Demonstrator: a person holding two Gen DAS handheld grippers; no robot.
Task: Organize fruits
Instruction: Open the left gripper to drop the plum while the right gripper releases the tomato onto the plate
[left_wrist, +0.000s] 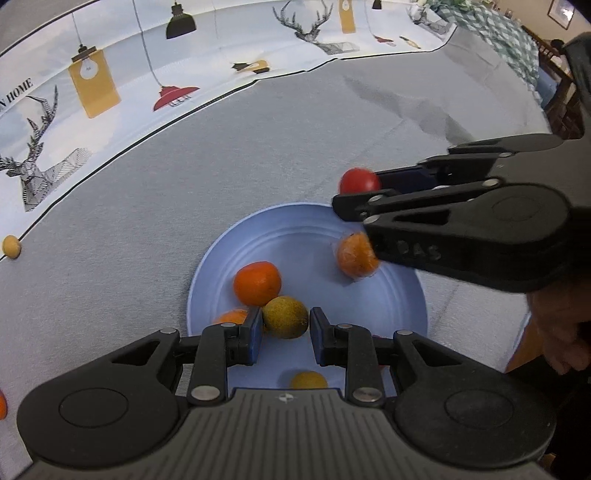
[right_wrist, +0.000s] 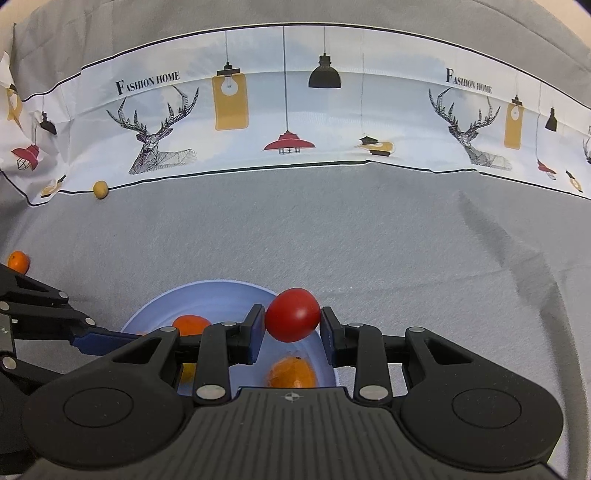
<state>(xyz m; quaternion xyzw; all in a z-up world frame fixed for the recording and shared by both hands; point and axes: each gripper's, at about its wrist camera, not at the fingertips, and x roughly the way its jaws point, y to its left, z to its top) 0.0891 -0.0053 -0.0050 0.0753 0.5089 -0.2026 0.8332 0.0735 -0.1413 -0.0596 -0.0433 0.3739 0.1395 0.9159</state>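
Two grippers work over the blue plate (left_wrist: 207, 266), and the move that matters is your right one: the right gripper (right_wrist: 292, 320) is pinching a red fruit (right_wrist: 292, 319) between its pads, held just above the plate's far rim, so the fruit hangs at the plate's edge rather than over its middle. From the left wrist view that same red fruit (left_wrist: 359, 180) sits beyond the rim, with the right gripper reaching in from the right side. To land it inside, you would likely bring it back toward yourself and down, toward the open floor of the plate. Your left gripper (left_wrist: 286, 332) stands slightly spread, its jaws either side of a yellow-green fruit (left_wrist: 286, 316) that rests on the plate; the pads do not seem to press on it, a sliver of gap showing on each side. An orange (left_wrist: 257, 283) touches that fruit from behind, and a wrapped orange (left_wrist: 355, 258) lies near the right rim, just under your right gripper's fingers. Watch that one: I judge a straight drop could knock it. Out on the grey tabletop (right_wrist: 369, 236), a small yellow fruit (right_wrist: 100, 189) waits at the edge of the printed cloth (right_wrist: 332, 110), and another orange (right_wrist: 18, 260) lies far left, both nearer your left hand
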